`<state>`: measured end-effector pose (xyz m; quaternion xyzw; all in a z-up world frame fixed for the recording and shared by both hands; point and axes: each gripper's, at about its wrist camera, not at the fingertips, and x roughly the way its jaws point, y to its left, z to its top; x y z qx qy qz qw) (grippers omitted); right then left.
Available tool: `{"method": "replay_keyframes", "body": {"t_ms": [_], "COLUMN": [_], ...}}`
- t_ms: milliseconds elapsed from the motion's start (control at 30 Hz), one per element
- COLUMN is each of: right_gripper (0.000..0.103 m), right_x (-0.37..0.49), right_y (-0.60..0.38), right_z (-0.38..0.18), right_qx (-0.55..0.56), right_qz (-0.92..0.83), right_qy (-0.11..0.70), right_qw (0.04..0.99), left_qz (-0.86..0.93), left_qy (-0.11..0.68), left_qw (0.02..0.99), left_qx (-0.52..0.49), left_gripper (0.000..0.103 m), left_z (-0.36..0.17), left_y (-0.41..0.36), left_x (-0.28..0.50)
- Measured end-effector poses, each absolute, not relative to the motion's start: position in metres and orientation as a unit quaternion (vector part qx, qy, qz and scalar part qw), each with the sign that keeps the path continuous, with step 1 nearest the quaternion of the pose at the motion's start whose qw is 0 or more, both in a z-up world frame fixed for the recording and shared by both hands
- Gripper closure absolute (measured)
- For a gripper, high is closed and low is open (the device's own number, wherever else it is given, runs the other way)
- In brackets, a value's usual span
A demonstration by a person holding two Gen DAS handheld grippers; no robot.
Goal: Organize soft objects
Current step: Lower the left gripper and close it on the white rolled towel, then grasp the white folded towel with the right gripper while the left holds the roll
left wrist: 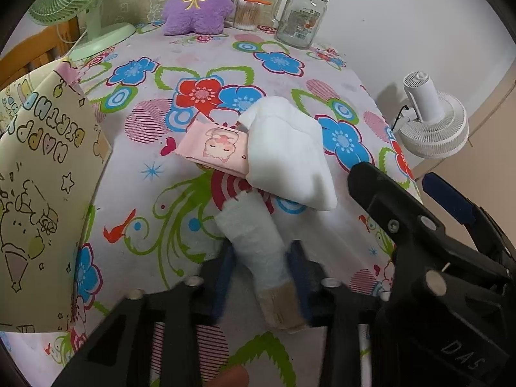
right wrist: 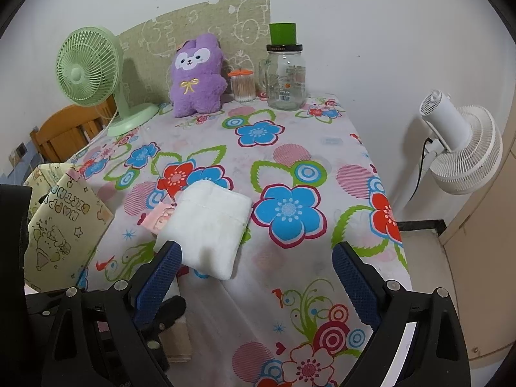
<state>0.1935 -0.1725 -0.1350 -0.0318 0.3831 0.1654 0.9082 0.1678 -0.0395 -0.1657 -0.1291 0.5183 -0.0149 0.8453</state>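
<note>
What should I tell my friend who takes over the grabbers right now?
Left gripper: jaws shut on the rolled cloth.
Right gripper: jaws open, empty, above the tablecloth.
White folded towel lies mid-table, overlapping the pink tissue pack.
Birthday gift bag stands at the left; purple plush at the back.
Done: roll gripped. Left: probably stow the roll, towel and pack.

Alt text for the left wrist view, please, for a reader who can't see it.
The left gripper is shut on a white rolled cloth over a floral tablecloth. Just beyond lie a folded white towel and a pink tissue pack; the open right gripper enters at right. A purple plush toy stands at the back.
</note>
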Motion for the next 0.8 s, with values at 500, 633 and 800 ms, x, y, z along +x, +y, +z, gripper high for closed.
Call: {"method": "replay_keyframes", "body": {"t_ms": [500, 633, 800], "right_gripper": [0.007, 0.007, 0.007], "right_x": [0.195, 0.198, 0.212], "right_y": [-0.147, -0.128, -0.117], "right_z": [-0.131, -0.128, -0.131], "right_qx": [-0.036, -0.051, -0.045], "right_qz": [0.187, 0.201, 0.210], "right_qy": [0.376, 0.370, 0.373], "right_qw": [0.907, 0.906, 0.903], "left_qz": [0.008, 0.022, 0.035], "left_qy": [0.494, 0.489, 0.487], "left_qw": [0.862, 0.864, 0.865], "left_qx": [-0.118, -0.116, -0.113], "left_gripper": [0.083, 0.083, 0.083], "left_z": [-0.150, -0.148, -0.147], "left_y": [-0.023, -0.013, -0.003], "left_x": [0.159, 0.158, 0.158]}}
